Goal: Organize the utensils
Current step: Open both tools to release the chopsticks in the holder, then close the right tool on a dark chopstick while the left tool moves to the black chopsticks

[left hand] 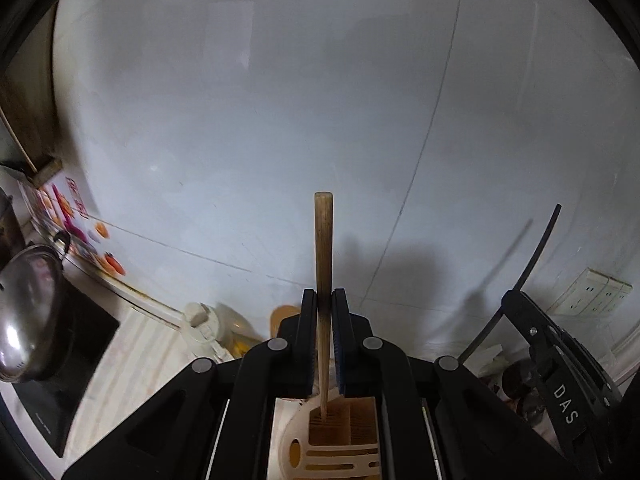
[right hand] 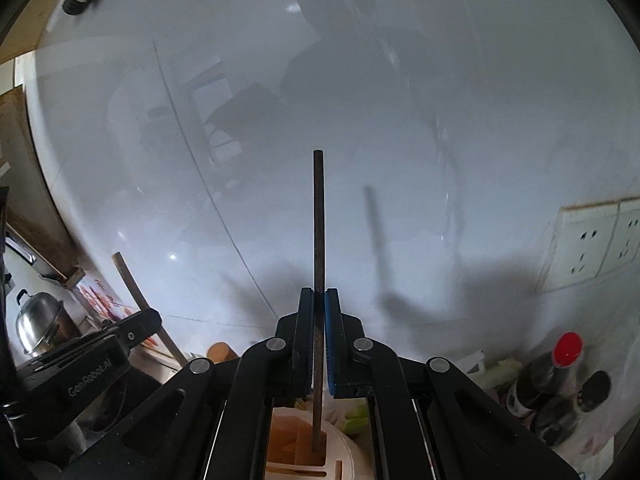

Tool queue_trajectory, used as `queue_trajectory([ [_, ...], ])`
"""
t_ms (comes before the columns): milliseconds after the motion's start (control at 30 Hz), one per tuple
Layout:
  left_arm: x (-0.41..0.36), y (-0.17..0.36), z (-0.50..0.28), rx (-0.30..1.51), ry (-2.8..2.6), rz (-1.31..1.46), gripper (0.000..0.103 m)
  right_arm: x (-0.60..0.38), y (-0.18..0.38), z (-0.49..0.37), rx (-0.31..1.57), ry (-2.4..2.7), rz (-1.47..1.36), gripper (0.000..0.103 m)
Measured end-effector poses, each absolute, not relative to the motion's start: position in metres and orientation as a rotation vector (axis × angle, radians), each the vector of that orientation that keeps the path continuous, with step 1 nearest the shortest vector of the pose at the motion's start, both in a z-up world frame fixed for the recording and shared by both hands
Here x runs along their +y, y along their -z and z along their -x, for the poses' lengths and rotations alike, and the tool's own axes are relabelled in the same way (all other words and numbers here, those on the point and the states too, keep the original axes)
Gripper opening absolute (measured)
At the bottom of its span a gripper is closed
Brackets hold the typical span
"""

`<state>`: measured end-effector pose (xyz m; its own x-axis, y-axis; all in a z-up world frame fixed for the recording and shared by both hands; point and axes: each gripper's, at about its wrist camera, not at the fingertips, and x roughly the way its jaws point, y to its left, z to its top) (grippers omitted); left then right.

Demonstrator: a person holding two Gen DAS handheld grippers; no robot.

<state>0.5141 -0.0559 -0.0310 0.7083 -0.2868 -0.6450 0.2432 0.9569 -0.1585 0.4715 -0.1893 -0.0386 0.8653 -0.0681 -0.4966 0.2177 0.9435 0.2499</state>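
the left wrist view alone shows a steel pot (left hand: 30,312) on a dark cooktop (left hand: 68,356), far to the left of the utensil holder (left hand: 344,432), and a white jar (left hand: 204,328) between them. the right wrist view alone shows a dark bottle with a red cap (right hand: 548,372) to the right of the utensil holder (right hand: 304,444), and it shows the wall sockets (right hand: 596,240) much larger, above that bottle. each view also catches the other tool at its edge: the right gripper's body with a dark stick appears to the right of the holder in the left view, and the left gripper's body with a pale stick appears to the left of it in the right view.

the left gripper (left hand: 325,300) points down and forward over the holder, and its jaws are clenched on a light wooden chopstick (left hand: 323,248). the right gripper (right hand: 319,300) has the same pose, tilted down over the holder, and its jaws are clenched on a dark chopstick (right hand: 319,220).

the light chopstick is pale wood with a blunt thick top end, and it gets thinner downward; its lower tip hangs over one of the inner compartments of the holder. the dark chopstick is thin, brown-black and straight, and its lower tip is at the holder's right compartment; i cannot tell if it touches the bottom. the holder is cream with slots in its wall and an orange-brown inside with dividers.
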Motion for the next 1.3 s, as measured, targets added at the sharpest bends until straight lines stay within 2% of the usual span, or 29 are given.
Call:
queue_trajectory([
  [433, -0.057, 0.048, -0.509, 0.780, 0.326, 0.051, 0.005, -0.177, 0.061, -0.476, 0.550, 0.128, -0.286, 0.005],
  [533, -0.051, 0.042, -0.503, 0.786, 0.304, 0.050, 0.013, -0.175, 0.068, -0.480, 0.608, 0.099, -0.300, 0.006],
  [600, -0.050, 0.036, -0.497, 0.778, 0.285, 0.016, 0.026, -0.183, 0.069, -0.473, 0.630, 0.090, -0.312, 0.006],
  [667, -0.042, 0.030, -0.489, 0.762, 0.241, -0.004, 0.069, -0.186, 0.069, -0.466, 0.639, 0.091, -0.316, 0.012],
  [733, -0.034, 0.025, -0.479, 0.739, 0.216, 0.001, 0.078, -0.189, 0.064, -0.456, 0.644, 0.098, -0.317, 0.030],
  [800, -0.025, 0.021, -0.468, 0.723, 0.195, -0.002, 0.083, -0.197, 0.057, -0.442, 0.646, 0.112, -0.317, 0.036],
  [867, -0.016, 0.021, -0.455, 0.722, 0.180, 0.006, 0.103, -0.206, 0.049, -0.423, 0.649, 0.116, -0.324, 0.037],
  [900, -0.012, 0.022, -0.446, 0.722, 0.175, 0.006, 0.103, -0.206, 0.048, -0.418, 0.655, 0.127, -0.322, 0.042],
  [1000, -0.006, 0.026, -0.427, 0.731, 0.142, -0.010, 0.103, -0.213, 0.045, -0.393, 0.675, 0.150, -0.330, 0.066],
  [1033, -0.002, 0.030, -0.418, 0.737, 0.142, -0.006, 0.103, -0.215, 0.045, -0.384, 0.682, 0.156, -0.337, 0.071],
  [1200, 0.008, 0.052, -0.382, 0.793, 0.127, -0.007, 0.103, -0.219, 0.057, -0.338, 0.727, 0.197, -0.344, 0.086],
  [1300, 0.010, 0.079, -0.365, 0.848, 0.120, -0.023, 0.103, -0.221, 0.076, -0.313, 0.783, 0.211, -0.357, 0.087],
])
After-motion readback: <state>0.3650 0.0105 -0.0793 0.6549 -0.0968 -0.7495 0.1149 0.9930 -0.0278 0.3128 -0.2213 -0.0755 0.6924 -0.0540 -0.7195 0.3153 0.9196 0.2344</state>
